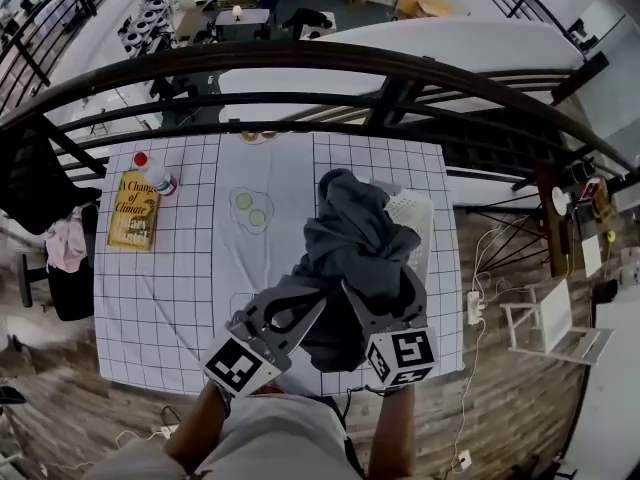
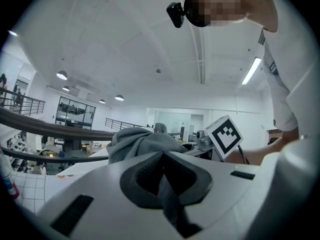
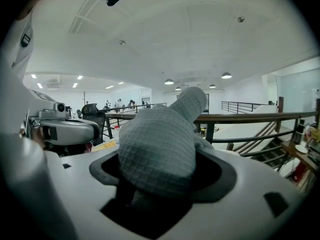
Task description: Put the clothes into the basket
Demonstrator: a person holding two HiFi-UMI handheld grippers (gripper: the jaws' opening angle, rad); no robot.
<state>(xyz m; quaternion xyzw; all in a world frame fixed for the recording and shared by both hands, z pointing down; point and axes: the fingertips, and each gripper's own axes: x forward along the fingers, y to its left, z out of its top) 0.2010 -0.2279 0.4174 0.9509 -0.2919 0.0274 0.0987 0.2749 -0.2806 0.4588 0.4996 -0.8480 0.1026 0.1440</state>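
Nearest to me, well short of the basket (image 1: 418,216), my left gripper (image 1: 308,305) has its jaws drawn almost together, pinching a thin fold of the garment (image 1: 355,238). Just to its right, on the basket's near side, my right gripper (image 1: 385,303) is clamped on a thick wad of the same grey waffle-knit cloth, so its jaws stand wide apart with the wad filling the gap between them. The garment is bunched up between the two grippers and held off the table (image 1: 170,298). Its upper part rises in front of the basket and hides the basket's left and near sides. I can only see the basket's white perforated right wall and far corner. I cannot tell whether the cloth touches the rim.

Well left of the basket, a yellow book (image 1: 133,211) lies flat on the gridded cloth. A red-capped bottle (image 1: 158,178) sits just beside the book, on the side nearer the basket. Beyond the basket, past the table's far edge, runs a dark curved railing (image 1: 300,63).
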